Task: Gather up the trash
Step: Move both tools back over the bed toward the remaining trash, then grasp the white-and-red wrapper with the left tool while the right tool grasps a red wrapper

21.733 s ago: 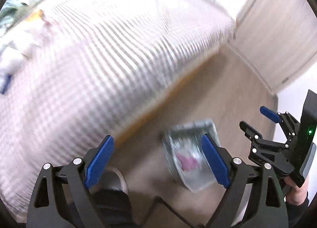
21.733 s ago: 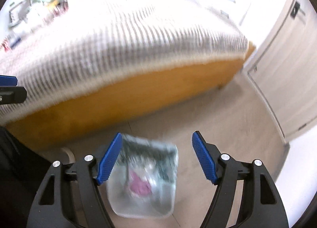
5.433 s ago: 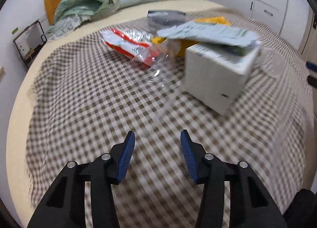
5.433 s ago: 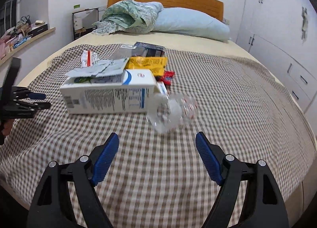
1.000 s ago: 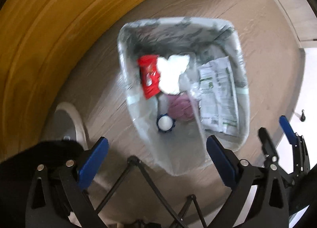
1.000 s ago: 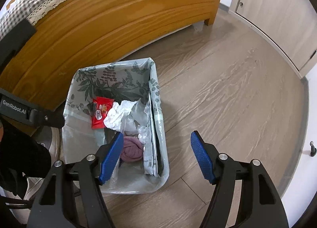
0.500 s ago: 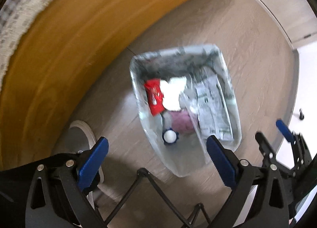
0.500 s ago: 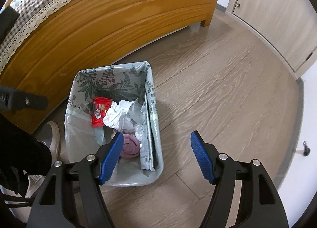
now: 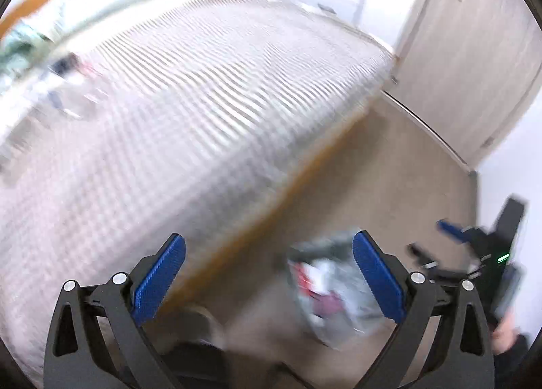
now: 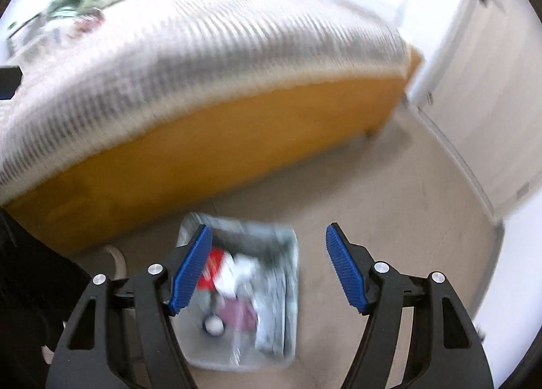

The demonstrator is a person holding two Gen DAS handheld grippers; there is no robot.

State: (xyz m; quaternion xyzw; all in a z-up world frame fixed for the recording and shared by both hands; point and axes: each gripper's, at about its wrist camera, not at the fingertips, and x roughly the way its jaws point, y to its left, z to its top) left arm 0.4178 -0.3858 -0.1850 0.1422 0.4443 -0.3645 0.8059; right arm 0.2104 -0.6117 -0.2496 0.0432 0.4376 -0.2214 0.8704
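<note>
The lined trash bin (image 10: 291, 253) stands on the floor by the bed's foot, holding a red wrapper (image 10: 213, 270), white paper, a purple lump and a bottle cap end. My right gripper (image 10: 269, 270) hangs above it, open and empty. In the left wrist view the same bin (image 9: 325, 290) shows blurred at lower right, and my left gripper (image 9: 269, 284) is open with nothing between its blue pads. Blurred trash (image 9: 67, 84) lies far up on the checked bedspread, also seen as trash (image 10: 78, 21) in the right wrist view. The right gripper (image 9: 454, 240) appears at the left view's right edge.
The wooden bed frame (image 10: 220, 145) runs across in front of the bin. A checked bedspread (image 9: 169, 118) covers the bed, with pillows (image 9: 111, 3) at its head. Wardrobe doors (image 9: 474, 67) stand on the right. A shoe (image 10: 115, 260) and dark trouser leg are left of the bin.
Both grippers have risen and tilted up from looking down into the bin; the bed top and its far trash have come into view. Both stay open and empty.
</note>
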